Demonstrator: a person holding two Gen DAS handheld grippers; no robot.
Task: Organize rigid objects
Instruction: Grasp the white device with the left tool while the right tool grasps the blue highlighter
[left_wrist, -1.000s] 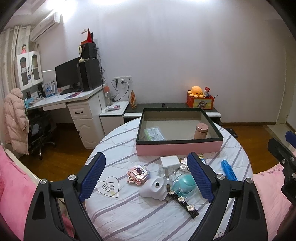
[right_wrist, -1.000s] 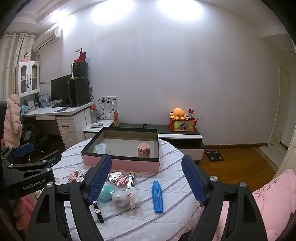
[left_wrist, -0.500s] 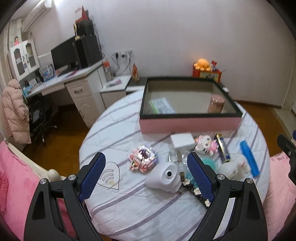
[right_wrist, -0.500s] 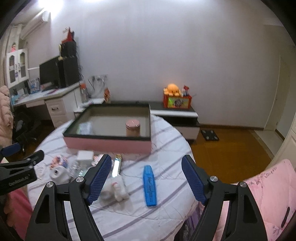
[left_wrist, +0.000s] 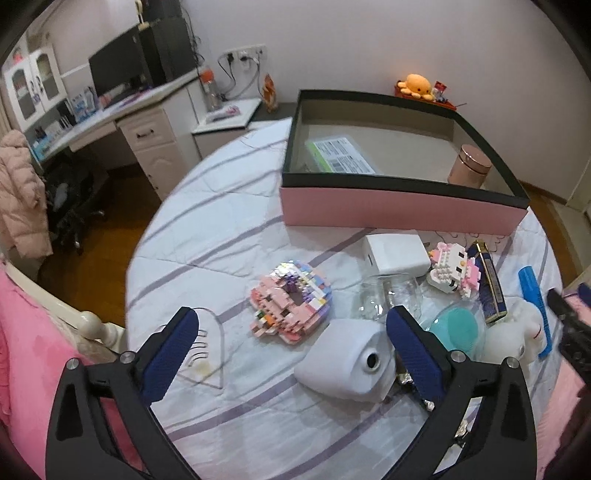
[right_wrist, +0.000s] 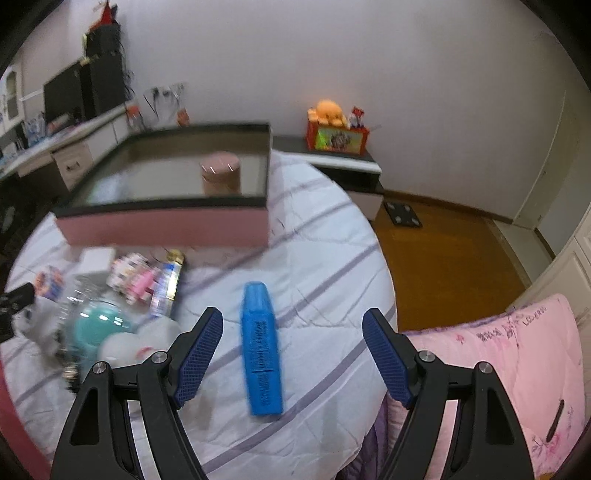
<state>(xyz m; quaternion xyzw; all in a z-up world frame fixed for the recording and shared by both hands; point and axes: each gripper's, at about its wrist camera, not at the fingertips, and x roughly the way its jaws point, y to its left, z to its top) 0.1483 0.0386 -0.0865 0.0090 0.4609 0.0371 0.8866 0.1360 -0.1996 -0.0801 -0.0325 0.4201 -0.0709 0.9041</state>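
Left hand-held gripper (left_wrist: 291, 341) – jaws wide apart; right hand-held gripper (right_wrist: 291, 341) – likewise spread, nothing held

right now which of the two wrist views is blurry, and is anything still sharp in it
Right wrist view: motion-blurred, smearing the pink box, the blue highlighter and the clutter at left, while the right gripper itself stays crisp. Left wrist view: mostly sharp, with the box label legible as print, and fisheye bending of the table edge.
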